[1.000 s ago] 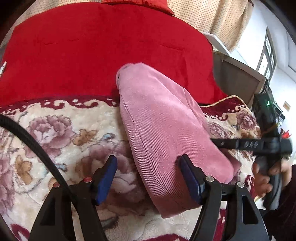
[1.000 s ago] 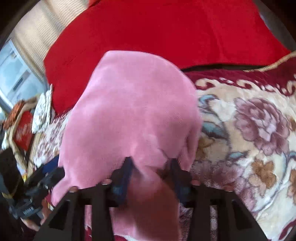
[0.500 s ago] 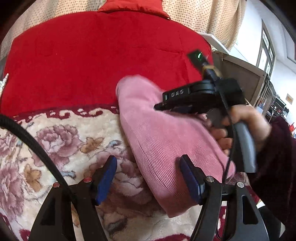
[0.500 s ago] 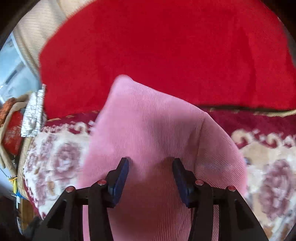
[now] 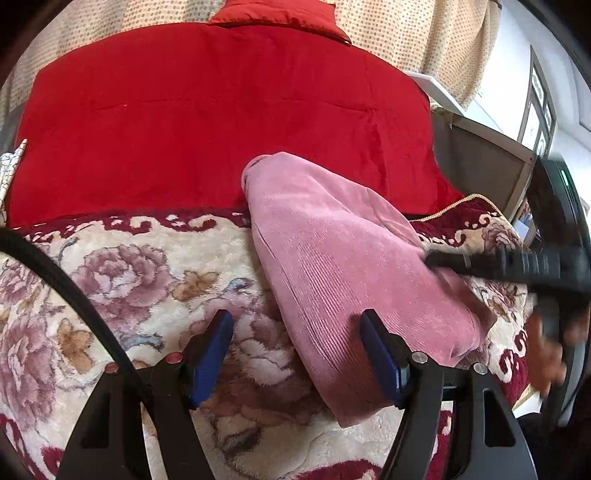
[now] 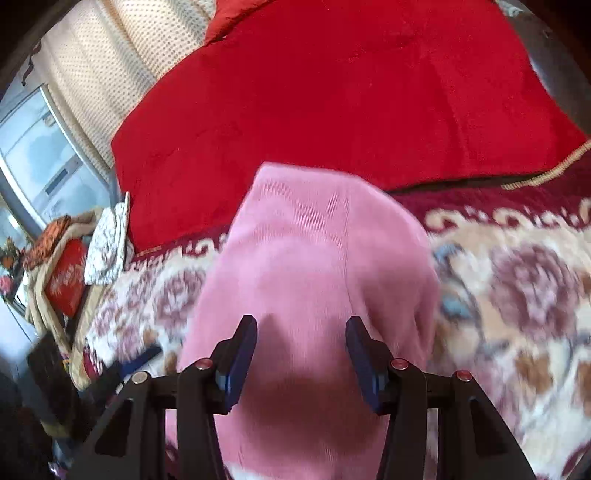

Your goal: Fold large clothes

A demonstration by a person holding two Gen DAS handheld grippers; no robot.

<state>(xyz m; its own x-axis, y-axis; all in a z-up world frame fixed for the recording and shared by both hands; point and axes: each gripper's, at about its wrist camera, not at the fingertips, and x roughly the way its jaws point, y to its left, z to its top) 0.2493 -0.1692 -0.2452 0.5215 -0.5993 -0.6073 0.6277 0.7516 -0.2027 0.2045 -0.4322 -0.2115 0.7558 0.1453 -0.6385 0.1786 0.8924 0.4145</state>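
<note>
A pink corduroy garment (image 5: 343, 266), folded into a long narrow bundle, lies on a floral blanket (image 5: 129, 277); it also shows in the right wrist view (image 6: 317, 266). My left gripper (image 5: 297, 354) is open, just above the bundle's near left edge, its right finger over the cloth. My right gripper (image 6: 301, 354) is open, its blue pads spread above the bundle's near end. In the left wrist view the right gripper (image 5: 509, 264) is blurred at the bundle's right side, with a hand (image 5: 546, 354) holding it.
A large red blanket (image 5: 221, 118) lies behind the bundle. Dotted cream curtains (image 5: 424, 33) hang at the back. A grey headboard or cabinet (image 5: 480, 166) stands on the right. In the right wrist view a window (image 6: 40, 158) and cluttered items (image 6: 70, 273) are on the left.
My right gripper has come off the top of the bundle and moved back to its right side, opening wider. The bundle stays put. The left gripper barely moved.
</note>
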